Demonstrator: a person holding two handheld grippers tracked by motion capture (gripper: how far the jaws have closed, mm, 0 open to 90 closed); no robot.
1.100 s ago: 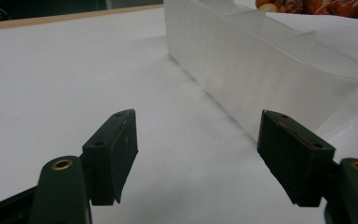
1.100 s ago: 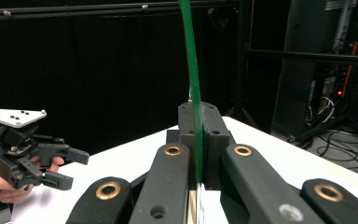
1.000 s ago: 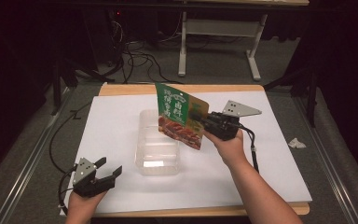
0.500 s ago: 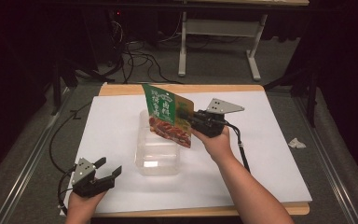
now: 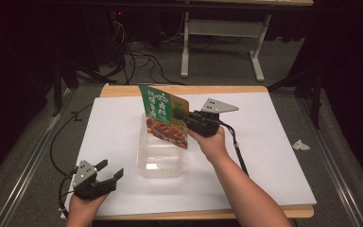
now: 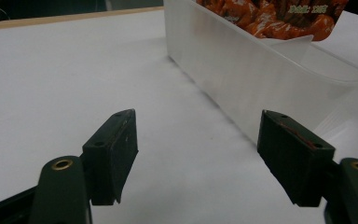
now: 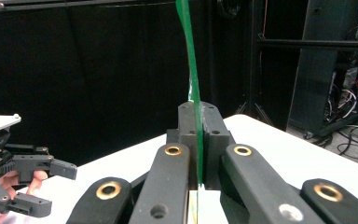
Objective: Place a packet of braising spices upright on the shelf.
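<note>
A green and orange food pouch (image 5: 164, 116) hangs upright over a clear plastic tub (image 5: 159, 160) in the middle of the white table sheet. My right gripper (image 5: 185, 117) is shut on the pouch's right edge; in the right gripper view the pouch (image 7: 193, 88) shows edge-on, pinched between the two black jaws. The pouch's lower end (image 6: 279, 16) dips just inside the tub (image 6: 242, 70). My left gripper (image 5: 108, 174) rests low at the table's front left, open, with nothing between its fingers (image 6: 114, 154), a short way left of the tub.
The white sheet (image 5: 274, 142) covers a wooden table. A crumpled scrap of paper (image 5: 301, 144) lies off the table's right side. Cables (image 5: 137, 61) and a desk frame (image 5: 220, 33) stand on the floor behind. My left gripper (image 7: 25, 184) shows far left in the right gripper view.
My right gripper has carried the pouch leftward and slightly down, from over the tub's right edge to over the tub. The left gripper has stayed put.
</note>
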